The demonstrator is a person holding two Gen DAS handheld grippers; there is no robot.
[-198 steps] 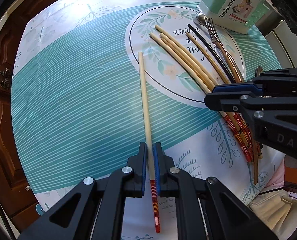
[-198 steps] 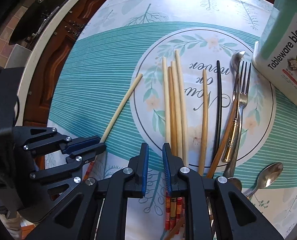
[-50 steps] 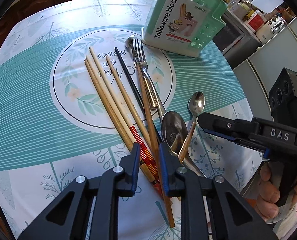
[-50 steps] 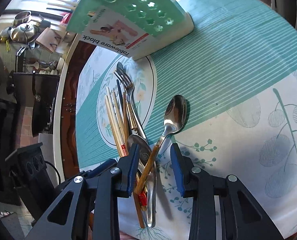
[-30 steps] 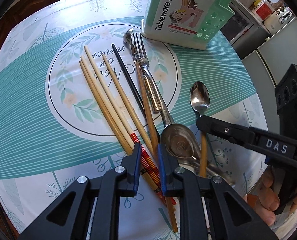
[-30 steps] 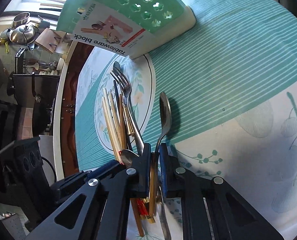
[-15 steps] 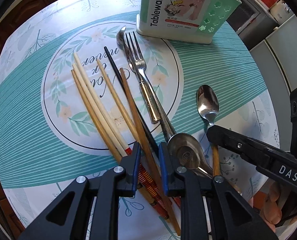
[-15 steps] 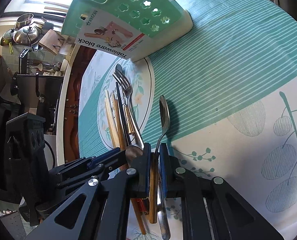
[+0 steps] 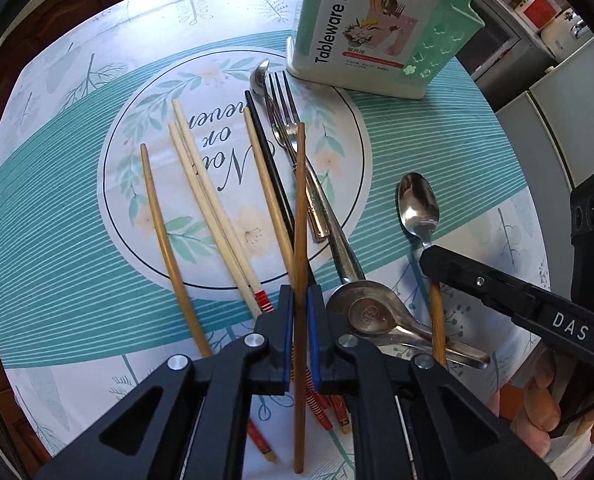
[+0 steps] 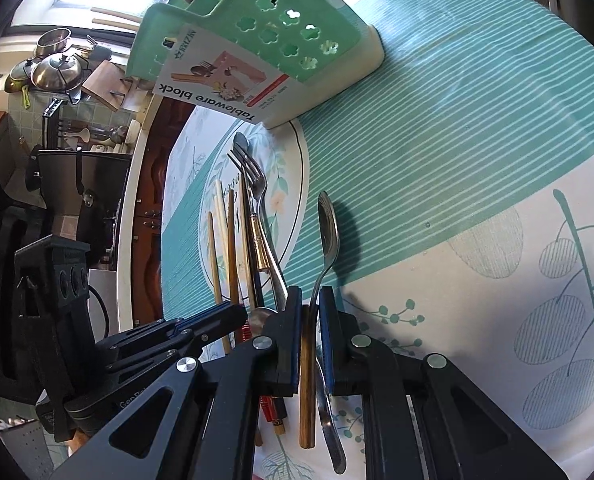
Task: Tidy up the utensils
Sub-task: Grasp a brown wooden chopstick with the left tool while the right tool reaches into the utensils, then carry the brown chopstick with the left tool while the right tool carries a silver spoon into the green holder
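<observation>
Since a second ago my left gripper (image 9: 300, 332) has clamped onto a brown chopstick (image 9: 299, 216), which now sits lifted and angled over the pile. My right gripper (image 10: 309, 332) is pinching the small wooden-handled spoon (image 10: 327, 224), bowl tipped on edge above the tablecloth (image 10: 437, 128). Nearest my table edge, the big steel ladle-spoon (image 9: 373, 314) lies between both grippers, so it's pretty cramped there. Further in, on the printed circle mid-table, the pale chopsticks (image 9: 201, 184), a black chopstick (image 9: 269, 164) and the fork (image 9: 287, 116) lie side by side, with one tan chopstick (image 9: 165, 240) off to the left. Plenty of bare cloth on the left side and right of the spoon. At the far edge stands the green tableware block (image 9: 377, 20).
</observation>
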